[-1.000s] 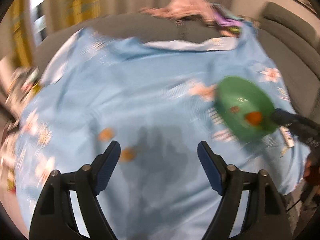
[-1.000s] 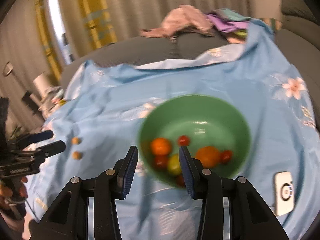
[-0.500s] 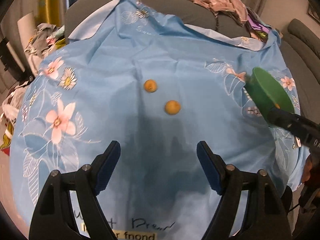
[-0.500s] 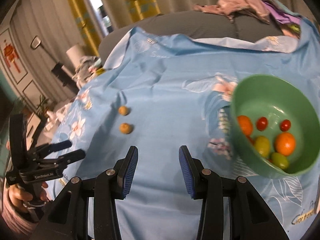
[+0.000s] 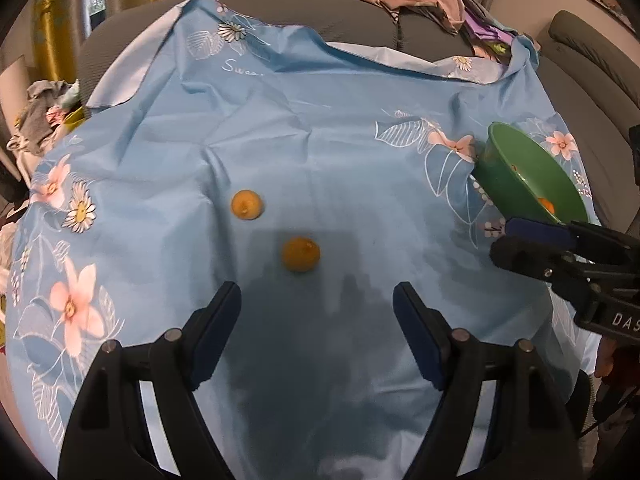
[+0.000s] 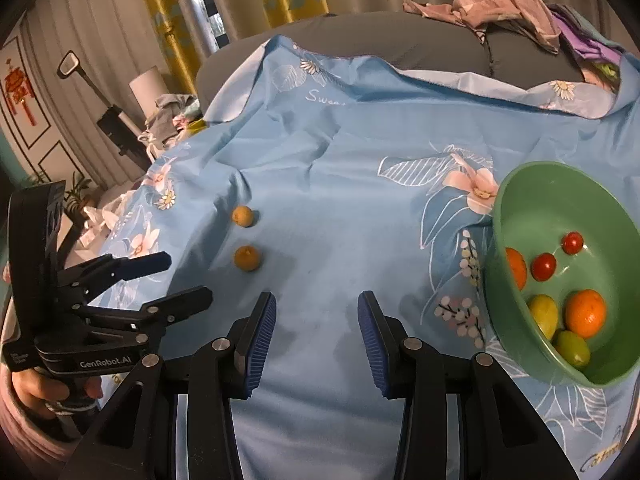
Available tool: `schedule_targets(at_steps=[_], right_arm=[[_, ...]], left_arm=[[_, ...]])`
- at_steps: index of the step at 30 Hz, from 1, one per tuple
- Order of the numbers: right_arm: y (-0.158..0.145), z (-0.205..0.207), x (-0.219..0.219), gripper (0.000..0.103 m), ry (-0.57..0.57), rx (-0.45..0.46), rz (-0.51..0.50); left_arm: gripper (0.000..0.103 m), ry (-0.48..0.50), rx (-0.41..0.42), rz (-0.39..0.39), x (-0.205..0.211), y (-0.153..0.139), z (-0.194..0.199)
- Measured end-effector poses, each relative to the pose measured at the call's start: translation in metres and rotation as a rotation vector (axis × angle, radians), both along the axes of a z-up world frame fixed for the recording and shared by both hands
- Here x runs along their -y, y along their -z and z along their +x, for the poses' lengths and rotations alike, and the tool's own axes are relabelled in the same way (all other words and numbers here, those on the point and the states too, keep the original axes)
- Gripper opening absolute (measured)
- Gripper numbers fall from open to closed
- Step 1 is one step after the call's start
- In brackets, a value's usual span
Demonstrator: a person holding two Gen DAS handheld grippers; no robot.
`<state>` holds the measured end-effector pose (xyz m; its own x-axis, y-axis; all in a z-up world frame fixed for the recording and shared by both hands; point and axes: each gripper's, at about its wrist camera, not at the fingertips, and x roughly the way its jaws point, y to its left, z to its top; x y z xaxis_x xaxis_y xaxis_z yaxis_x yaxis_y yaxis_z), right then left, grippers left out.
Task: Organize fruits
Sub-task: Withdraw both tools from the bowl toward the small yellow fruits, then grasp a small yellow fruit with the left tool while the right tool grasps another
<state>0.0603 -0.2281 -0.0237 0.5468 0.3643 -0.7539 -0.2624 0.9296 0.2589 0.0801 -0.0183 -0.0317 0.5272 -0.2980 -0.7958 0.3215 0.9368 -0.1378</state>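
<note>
Your left gripper [image 5: 316, 320] open and empty over the blue floral cloth [image 5: 320, 128], two small round yellow-orange fruits [image 5: 300, 254] mid-cloth just beyond its fingertips, your right gripper [image 6: 316, 320] parted, empty, green plastic bowl [image 6: 520, 208] of fruit at the cloth's right edge.

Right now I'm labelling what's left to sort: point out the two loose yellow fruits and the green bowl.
Nearer yellow fruit [image 5: 300, 255], left wrist view, middle of its top.
Farther yellow fruit [image 5: 247, 205], left wrist view, its centre.
Green bowl [image 6: 560, 208], right wrist view, bare inner wall.
</note>
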Motion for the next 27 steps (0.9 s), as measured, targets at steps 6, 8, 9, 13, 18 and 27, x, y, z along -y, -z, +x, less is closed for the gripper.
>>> schedule_targets(at_steps=[6,8,9,13,18,27], right_arm=[[0.008,0.014,-0.004,0.043,-0.006,-0.01,0.002],[0.01,0.017,-0.004,0.043,-0.006,-0.014,0.002],[0.012,0.018,-0.004,0.043,-0.007,-0.019,0.005],[0.018,0.025,-0.003,0.043,-0.007,-0.033,0.007],[0.022,0.03,-0.002,0.043,-0.006,-0.041,0.009],[0.024,0.033,-0.005,0.043,-0.011,-0.041,0.011]], left_arm=[[0.071,0.041,-0.01,-0.003,0.009,0.007,0.019],[0.069,0.056,-0.025,0.01,0.013,0.012,0.026],[0.067,0.065,-0.031,0.016,0.015,0.014,0.029],[0.054,0.092,-0.054,0.032,0.021,0.024,0.039],[0.054,0.091,-0.069,0.054,0.023,0.033,0.049],[0.035,0.075,-0.087,0.05,0.019,0.044,0.06]])
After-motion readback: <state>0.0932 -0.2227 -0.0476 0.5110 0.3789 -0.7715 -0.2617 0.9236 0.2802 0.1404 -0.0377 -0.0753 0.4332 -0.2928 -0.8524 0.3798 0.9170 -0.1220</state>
